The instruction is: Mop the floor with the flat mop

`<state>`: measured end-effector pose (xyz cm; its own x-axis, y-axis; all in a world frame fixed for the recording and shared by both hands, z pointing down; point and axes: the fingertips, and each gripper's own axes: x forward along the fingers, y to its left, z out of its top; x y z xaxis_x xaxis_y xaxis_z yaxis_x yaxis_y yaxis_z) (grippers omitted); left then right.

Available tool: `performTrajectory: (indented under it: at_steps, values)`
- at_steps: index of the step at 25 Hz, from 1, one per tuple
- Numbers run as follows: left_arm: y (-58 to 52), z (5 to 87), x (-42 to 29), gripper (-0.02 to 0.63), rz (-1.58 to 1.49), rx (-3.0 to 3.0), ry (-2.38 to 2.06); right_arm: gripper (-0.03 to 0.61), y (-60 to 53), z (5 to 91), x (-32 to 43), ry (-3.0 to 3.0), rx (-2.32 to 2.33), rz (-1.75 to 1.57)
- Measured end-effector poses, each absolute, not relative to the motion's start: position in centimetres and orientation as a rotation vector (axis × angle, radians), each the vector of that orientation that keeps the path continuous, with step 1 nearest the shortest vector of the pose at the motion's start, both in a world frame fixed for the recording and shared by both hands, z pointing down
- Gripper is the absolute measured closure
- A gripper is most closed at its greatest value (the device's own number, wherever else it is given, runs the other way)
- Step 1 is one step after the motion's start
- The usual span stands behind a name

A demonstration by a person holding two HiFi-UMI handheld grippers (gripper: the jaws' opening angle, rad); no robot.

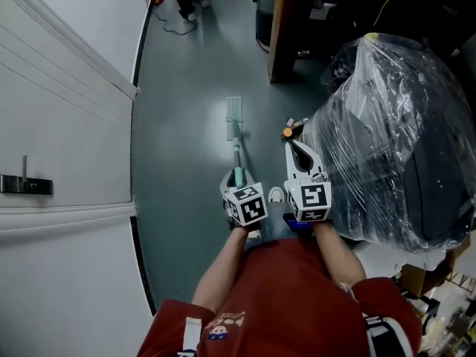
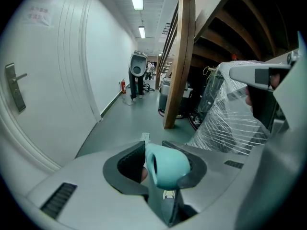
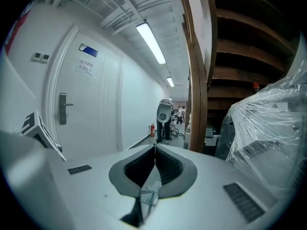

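Your left gripper (image 1: 238,178) is clamped on the mop's smooth teal grip (image 2: 168,164). Its thin pole slants down to the flat rectangular pad (image 1: 234,117), which lies on the matte grey-green floor (image 1: 178,125). Your right gripper (image 3: 154,151) has its ribbed jaws pressed together on nothing.

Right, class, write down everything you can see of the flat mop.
The flat mop has a narrow, pale rectangular head lying flat on the grey-green floor, ahead of the person. A slim pole slants back from it to a teal, plastic-looking grip end, clamped between the left gripper's jaws. The right gripper is shut and apart from it.
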<state>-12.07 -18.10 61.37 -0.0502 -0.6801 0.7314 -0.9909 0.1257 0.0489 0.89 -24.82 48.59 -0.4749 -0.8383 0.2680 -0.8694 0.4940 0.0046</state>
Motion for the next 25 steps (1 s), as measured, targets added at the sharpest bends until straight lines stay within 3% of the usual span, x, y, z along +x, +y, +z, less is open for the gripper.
performTrajectory:
  at_steps: [25]
  values:
    - [-37.1,61.6,-8.2,0.494,0.627,1.495,-1.891,0.560,-44.2,47.8,5.9,-2.605,1.382,0.209]
